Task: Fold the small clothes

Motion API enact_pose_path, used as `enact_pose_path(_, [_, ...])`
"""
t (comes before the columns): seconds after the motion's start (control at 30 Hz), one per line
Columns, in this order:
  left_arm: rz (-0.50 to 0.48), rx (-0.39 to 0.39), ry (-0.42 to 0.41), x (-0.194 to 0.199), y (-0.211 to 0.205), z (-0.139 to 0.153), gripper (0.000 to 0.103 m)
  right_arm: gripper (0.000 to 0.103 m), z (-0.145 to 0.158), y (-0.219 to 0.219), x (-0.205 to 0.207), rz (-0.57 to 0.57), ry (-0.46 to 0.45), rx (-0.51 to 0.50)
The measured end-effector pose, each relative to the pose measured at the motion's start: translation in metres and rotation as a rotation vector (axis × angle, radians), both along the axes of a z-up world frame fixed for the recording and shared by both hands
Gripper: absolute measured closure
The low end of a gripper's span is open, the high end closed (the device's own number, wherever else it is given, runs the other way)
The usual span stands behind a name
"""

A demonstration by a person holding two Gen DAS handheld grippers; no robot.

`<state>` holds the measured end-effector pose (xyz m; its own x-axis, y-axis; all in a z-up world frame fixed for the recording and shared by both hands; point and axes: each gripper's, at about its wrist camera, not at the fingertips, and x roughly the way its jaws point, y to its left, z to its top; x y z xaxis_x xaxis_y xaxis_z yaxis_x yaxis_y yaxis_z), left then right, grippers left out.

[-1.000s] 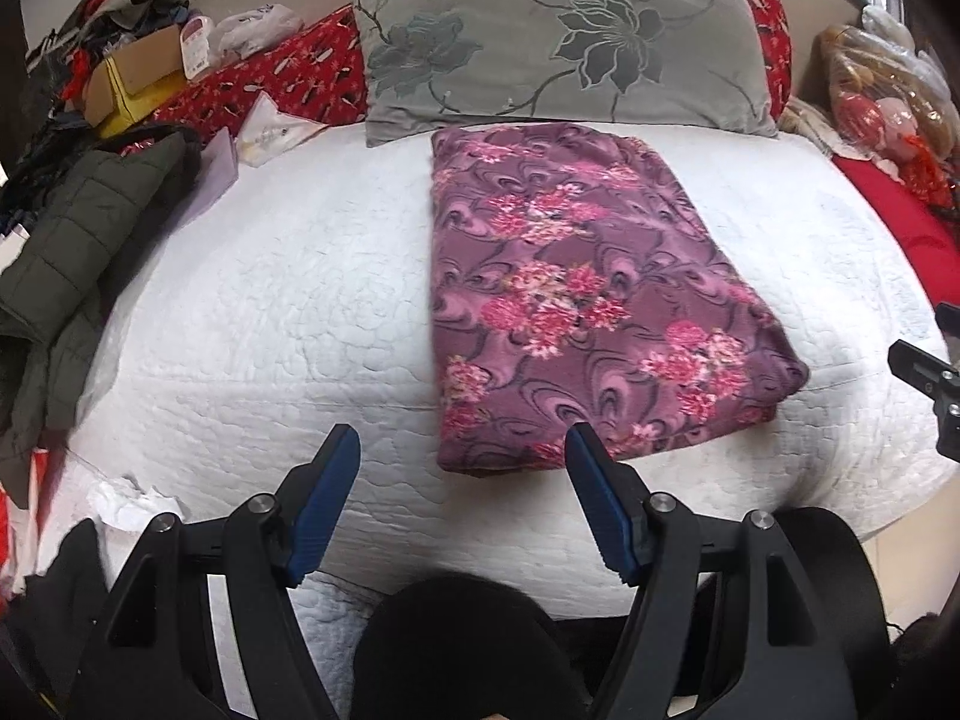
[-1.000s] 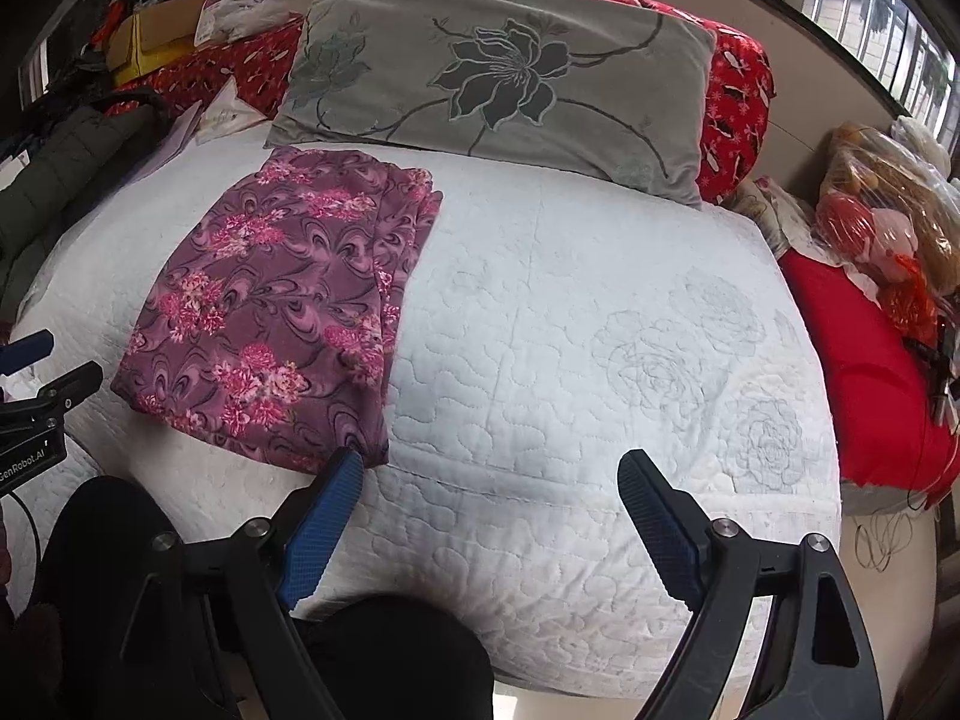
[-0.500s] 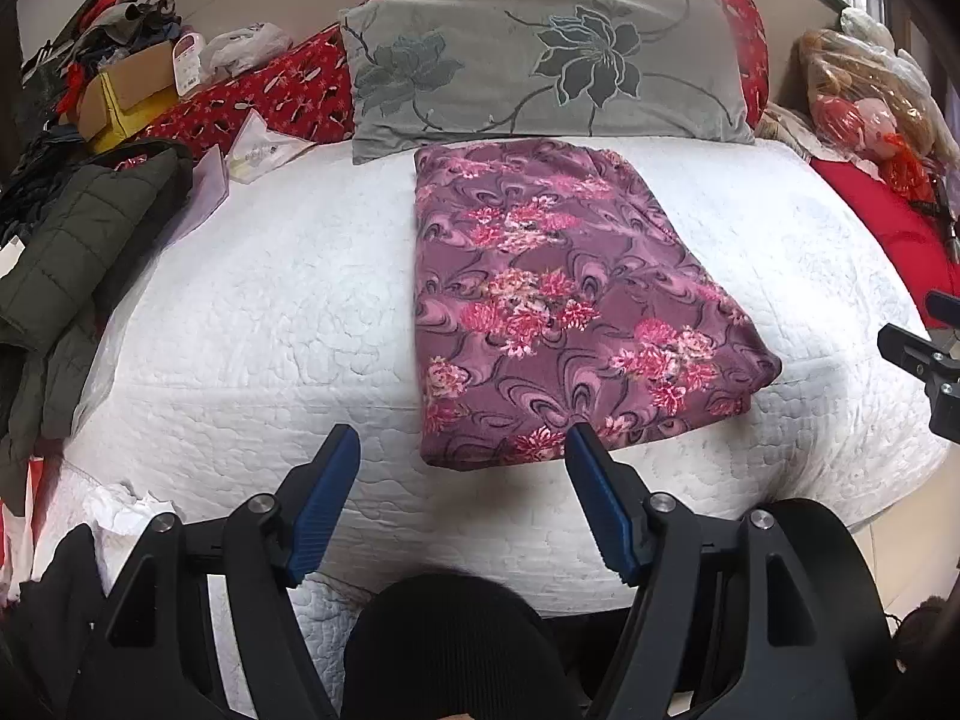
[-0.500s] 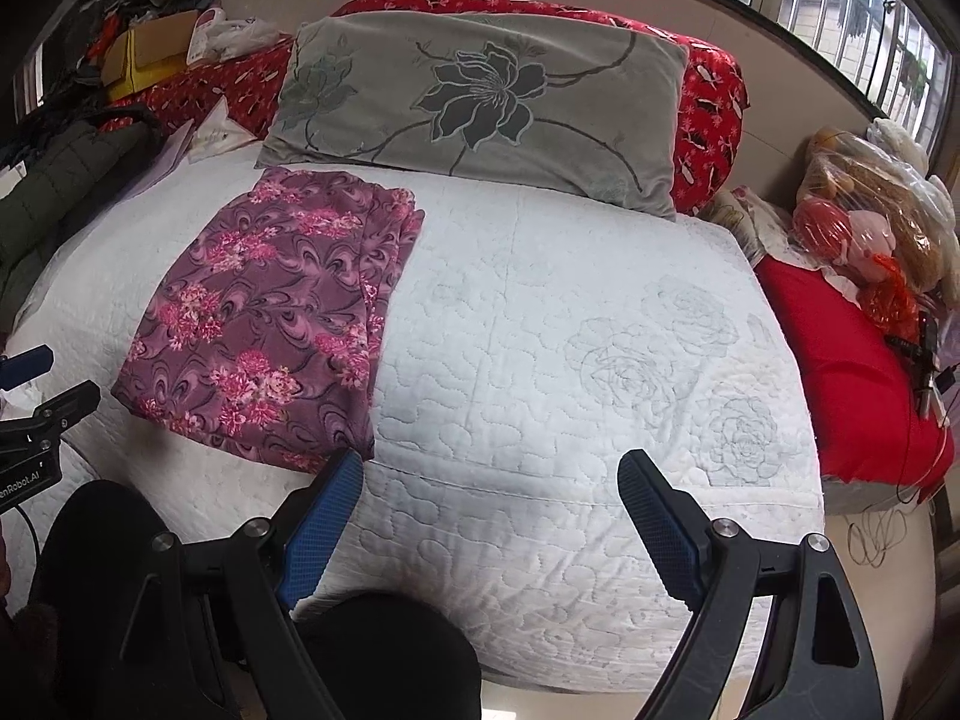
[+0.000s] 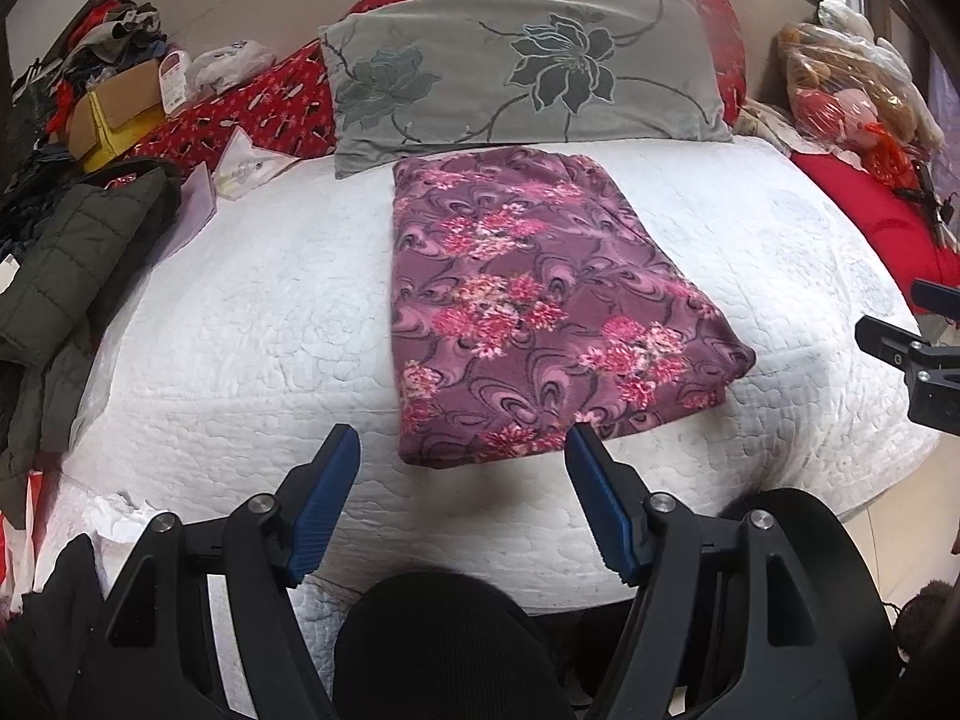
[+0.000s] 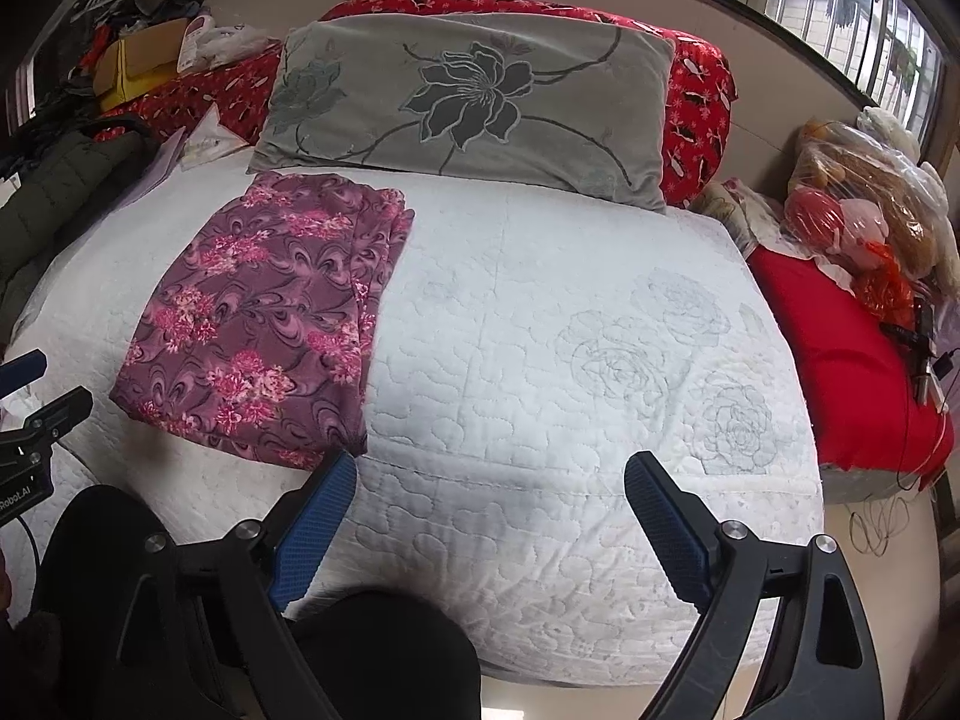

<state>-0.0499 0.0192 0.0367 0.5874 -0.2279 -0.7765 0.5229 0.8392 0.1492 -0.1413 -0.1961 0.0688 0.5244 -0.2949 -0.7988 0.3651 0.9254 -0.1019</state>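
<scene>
A purple floral garment (image 5: 528, 312) lies folded in a flat rectangle on the white quilted bed (image 5: 258, 324), below the grey flowered pillow (image 5: 522, 66). It also shows in the right wrist view (image 6: 270, 318), left of centre. My left gripper (image 5: 462, 468) is open and empty, held off the bed's near edge just short of the garment's near hem. My right gripper (image 6: 486, 492) is open and empty, over the bed's near edge to the right of the garment. Each gripper shows at the other view's edge.
A dark green padded jacket (image 5: 66, 264) lies on the bed's left side. A cardboard box and clutter (image 5: 120, 102) sit at the far left. A red cushion (image 6: 852, 354) and bagged toys (image 6: 864, 210) lie to the right. Dark-clothed knees (image 5: 444, 642) fill the foreground.
Both grippers have drawn back and risen slightly from the bed, so the garment sits farther off and more of the bed shows. The garment has not moved. Both grippers stay open.
</scene>
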Motion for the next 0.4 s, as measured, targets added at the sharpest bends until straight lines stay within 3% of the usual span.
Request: enact_pose_path(0.4, [-0.011, 0.003, 0.016, -0.0044, -0.0064, 0.0003, 0.032, 0.011, -0.0027, 0.0, -0.0012, -0.001, 0.01, 0.004])
